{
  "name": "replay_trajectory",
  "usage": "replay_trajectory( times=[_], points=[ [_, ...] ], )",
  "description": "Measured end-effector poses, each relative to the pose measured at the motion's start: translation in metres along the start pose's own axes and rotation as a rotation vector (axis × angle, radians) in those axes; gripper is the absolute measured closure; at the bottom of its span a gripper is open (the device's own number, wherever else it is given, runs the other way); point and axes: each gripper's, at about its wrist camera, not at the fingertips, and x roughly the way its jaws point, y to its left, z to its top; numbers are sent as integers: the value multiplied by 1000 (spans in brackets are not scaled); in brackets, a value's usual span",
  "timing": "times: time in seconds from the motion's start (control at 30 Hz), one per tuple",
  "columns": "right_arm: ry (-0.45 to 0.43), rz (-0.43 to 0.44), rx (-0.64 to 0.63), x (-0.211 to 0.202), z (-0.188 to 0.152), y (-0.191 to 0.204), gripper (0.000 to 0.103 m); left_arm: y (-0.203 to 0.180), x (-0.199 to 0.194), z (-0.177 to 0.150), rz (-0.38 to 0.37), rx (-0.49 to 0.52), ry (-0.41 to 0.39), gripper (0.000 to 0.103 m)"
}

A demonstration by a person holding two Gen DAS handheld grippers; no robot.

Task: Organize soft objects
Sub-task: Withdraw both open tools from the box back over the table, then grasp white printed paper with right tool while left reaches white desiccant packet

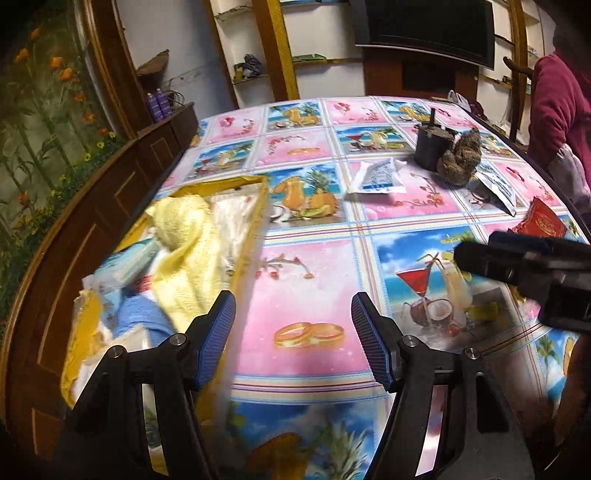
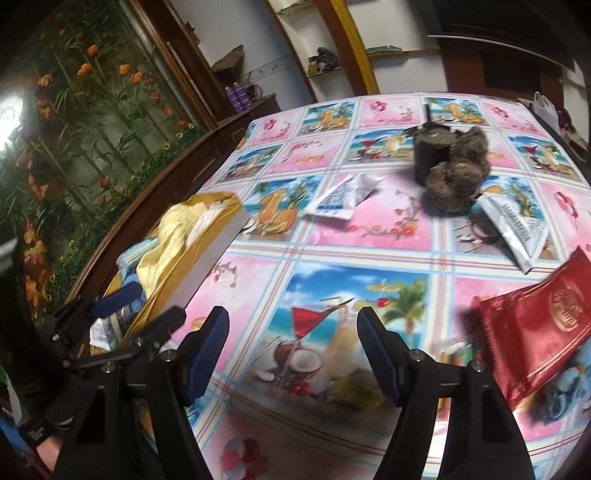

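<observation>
A yellow box point(image 1: 263, 192) at the table's left edge holds a yellow towel point(image 1: 188, 243), a blue cloth point(image 1: 138, 314) and white packets. My left gripper point(image 1: 293, 332) is open and empty, just right of the box's near end. My right gripper point(image 2: 291, 349) is open and empty over the table's middle. A brown furry soft toy point(image 2: 456, 181) sits far right beside a dark cup point(image 2: 428, 155). A red pouch point(image 2: 535, 317) lies to the right of my right gripper. The box point(image 2: 218, 210) and my left gripper point(image 2: 122, 317) show at left in the right wrist view.
Two white sachets point(image 2: 340, 199) point(image 2: 517, 229) lie on the patterned tablecloth point(image 2: 369, 236). A person in a red top point(image 1: 557, 107) stands at the far right. A wooden ledge point(image 1: 110, 206) borders the table's left side. Shelves and a TV point(image 1: 428, 29) are behind.
</observation>
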Motion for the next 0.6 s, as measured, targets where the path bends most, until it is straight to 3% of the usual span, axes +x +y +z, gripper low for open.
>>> replay_trajectory(
  times=[0.1, 0.33, 0.6],
  points=[
    [-22, -43, 36, -9, 8, -20, 31, -8, 15, 2, -48, 4, 41, 37],
    [-69, -131, 138, -32, 26, -63, 31, -18, 42, -2, -77, 3, 99, 37],
    [-24, -139, 49, -5, 46, -38, 31, -13, 53, 1, -140, -30, 127, 36]
  ],
)
